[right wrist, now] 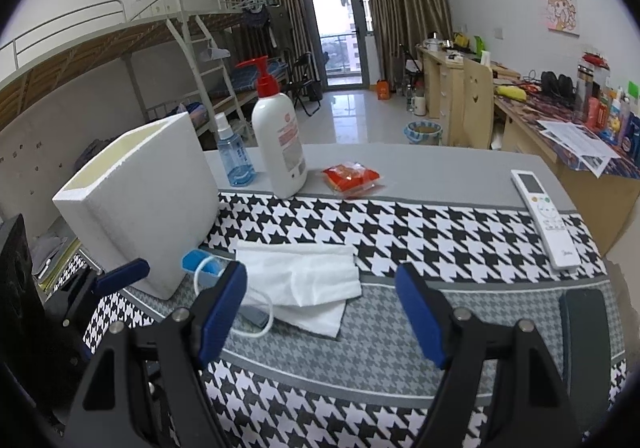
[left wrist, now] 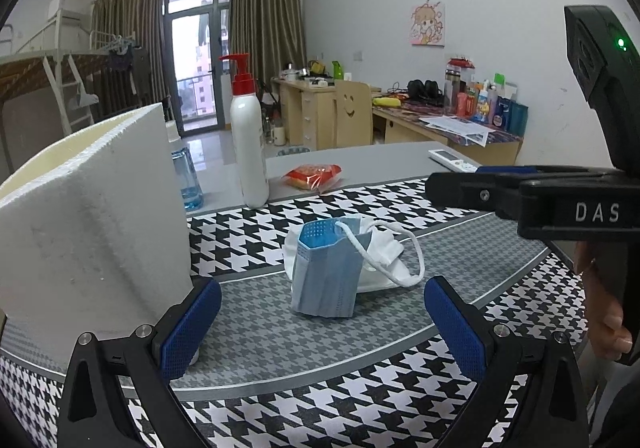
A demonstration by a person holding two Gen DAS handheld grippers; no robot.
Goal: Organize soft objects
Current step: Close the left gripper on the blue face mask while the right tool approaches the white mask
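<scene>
Grey table (right wrist: 460, 168) under a houndstooth cloth (right wrist: 400, 224) — foam box (right wrist: 140, 200) at its left edge, masks (left wrist: 324, 268) mid-cloth, remote (right wrist: 540, 216) right.

Ahead of you on the patterned cloth (right wrist: 400, 232), the face mask (left wrist: 326, 272) lies on a folded tissue (right wrist: 298, 280) — both just right of the foam box (right wrist: 140, 204). Behind them, on the bare table (right wrist: 440, 168), stand a spray bottle (right wrist: 234, 156), a pump bottle (right wrist: 280, 140) and a snack packet (right wrist: 351, 177), left to right. The remote (right wrist: 542, 216) lies far right — half on the cloth.
</scene>
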